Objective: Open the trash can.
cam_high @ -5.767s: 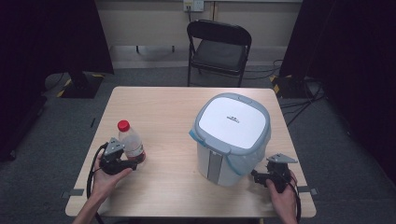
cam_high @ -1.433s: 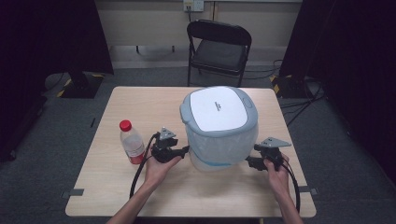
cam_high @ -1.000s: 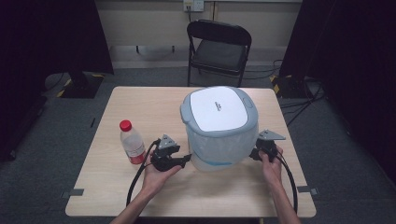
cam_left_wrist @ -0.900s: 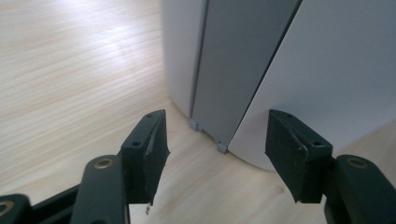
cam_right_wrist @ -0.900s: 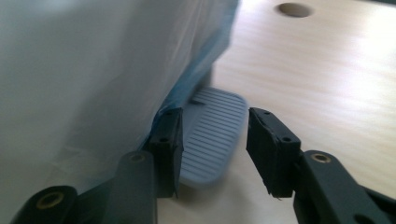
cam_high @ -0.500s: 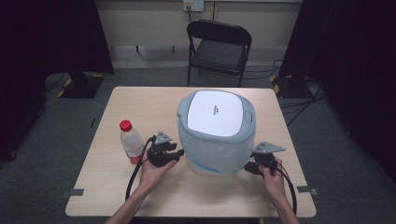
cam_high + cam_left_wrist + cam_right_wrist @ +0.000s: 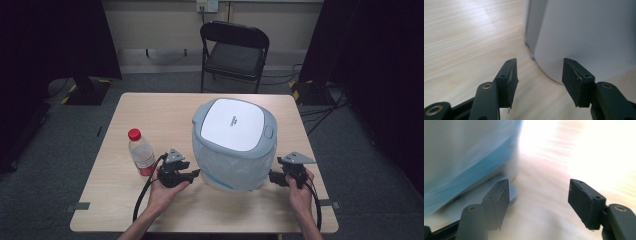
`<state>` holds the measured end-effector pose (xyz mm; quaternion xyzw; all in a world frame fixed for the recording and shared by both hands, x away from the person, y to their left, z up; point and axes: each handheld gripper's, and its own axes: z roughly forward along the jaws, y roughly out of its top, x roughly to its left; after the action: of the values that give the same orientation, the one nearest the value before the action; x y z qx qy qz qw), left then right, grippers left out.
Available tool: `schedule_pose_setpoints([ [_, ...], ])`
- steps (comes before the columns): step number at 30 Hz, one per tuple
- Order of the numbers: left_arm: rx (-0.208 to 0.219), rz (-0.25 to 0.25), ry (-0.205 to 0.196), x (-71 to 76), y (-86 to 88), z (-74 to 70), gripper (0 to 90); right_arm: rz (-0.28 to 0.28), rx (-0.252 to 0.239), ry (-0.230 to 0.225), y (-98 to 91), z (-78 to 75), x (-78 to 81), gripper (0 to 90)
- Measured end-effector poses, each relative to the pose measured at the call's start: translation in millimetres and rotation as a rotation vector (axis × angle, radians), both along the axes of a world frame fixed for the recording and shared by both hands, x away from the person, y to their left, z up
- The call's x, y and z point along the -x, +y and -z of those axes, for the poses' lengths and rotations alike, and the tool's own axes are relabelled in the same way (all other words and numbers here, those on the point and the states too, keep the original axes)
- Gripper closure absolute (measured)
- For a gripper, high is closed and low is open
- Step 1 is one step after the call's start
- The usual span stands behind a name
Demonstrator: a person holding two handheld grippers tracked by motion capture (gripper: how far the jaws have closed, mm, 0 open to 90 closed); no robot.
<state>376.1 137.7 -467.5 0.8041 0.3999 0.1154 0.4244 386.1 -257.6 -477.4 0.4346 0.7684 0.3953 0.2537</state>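
A grey bin (image 7: 234,125) with a white lid stands mid-table, lined with a pale plastic bag (image 7: 225,167) that has a blue band. A clear bottle (image 7: 141,157) with a red cap stands left of it. My left gripper (image 7: 195,173) points at the bin's lower left side. Its jaws have just been opening and are open, with nothing between them. In the left gripper view the gripper (image 7: 539,77) faces the bin wall (image 7: 586,37). My right gripper (image 7: 272,177) sits at the bin's lower right. Its jaws, too, have just been opening and are open and empty. In the right gripper view the gripper (image 7: 539,197) has the bag-covered bin (image 7: 461,157) to its left.
The wooden table (image 7: 150,115) has bare room behind and in front of the bin. A black folding chair (image 7: 234,50) stands behind the table. Cables trail from both grippers toward the front edge.
My right gripper has drawn back from the bin's side toward the front right and opened. The bin has turned slightly. The left hand has hardly moved.
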Motion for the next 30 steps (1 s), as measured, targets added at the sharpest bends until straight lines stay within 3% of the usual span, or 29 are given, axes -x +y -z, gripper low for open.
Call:
schedule_pose_setpoints([
  [1, 0.0, 0.015, 0.003, 1.2, 0.0, -0.4, 45.1, 0.013, -0.003, -0.003, -0.3, 1.1, -5.7, 32.3],
  [2, 0.04, 0.046, 0.015, 4.7, -0.9, -0.3, 40.3, 0.038, 0.014, -0.017, 0.9, 2.3, -13.2, 32.9],
  [5, 0.024, 0.043, -0.001, 7.8, -4.8, -0.6, 40.4, 0.036, 0.018, -0.014, 3.6, 4.7, -20.2, 32.9],
  [7, 0.023, 0.032, 0.001, 6.9, -5.6, -0.8, 41.3, 0.023, 0.02, -0.003, 7.5, 8.9, -22.8, 45.7],
  [8, 0.023, 0.013, -0.006, 5.2, -4.6, -0.6, 41.3, -0.008, 0.043, 0.028, 9.7, 11.8, -22.4, 50.8],
  [10, 0.026, 0.001, -0.005, 3.5, -3.5, -0.4, 41.9, -0.023, 0.025, 0.047, 8.9, 11.0, -21.0, 53.1],
  [11, 0.027, 0.004, -0.002, 1.2, -2.3, 0.6, 40.9, -0.08, 0.019, 0.066, 8.4, 9.9, -16.0, 52.7],
  [12, 0.027, 0.011, -0.001, -0.3, -2.6, 1.9, 38.0, -0.097, 0.01, 0.072, 9.0, 10.0, -12.7, 51.4],
  [18, 0.018, -0.009, -0.002, -4.7, -8.3, 3.8, 38.0, -0.165, 0.005, 0.086, 19.1, 10.5, 8.6, 46.6],
  [21, 0.006, -0.027, -0.005, -6.8, -6.9, 4.0, 39.8, -0.195, -0.031, 0.091, 27.6, 13.1, 22.7, 48.6],
  [22, 0.003, -0.041, -0.007, -7.9, -5.0, 4.1, 40.6, -0.23, -0.035, 0.089, 34.6, 12.4, 29.4, 45.3],
  [25, 0.005, -0.055, -0.006, -11.2, -0.2, 4.1, 40.1, -0.243, -0.024, 0.095, 40.2, 11.2, 33.2, 37.4],
  [28, 0.006, -0.083, -0.01, -13.8, 0.0, 4.7, 41.4, -0.216, -0.032, 0.114, 37.1, 9.3, 26.9, 25.9],
  [29, 0.016, -0.086, -0.007, -15.4, 0.6, 5.2, 43.4, -0.212, -0.022, 0.118, 34.9, 8.9, 22.8, 24.5],
  [30, 0.043, -0.084, 0.005, -18.6, 2.8, 7.0, 46.7, -0.181, -0.004, 0.129, 30.2, 7.6, 17.5, 29.7],
])
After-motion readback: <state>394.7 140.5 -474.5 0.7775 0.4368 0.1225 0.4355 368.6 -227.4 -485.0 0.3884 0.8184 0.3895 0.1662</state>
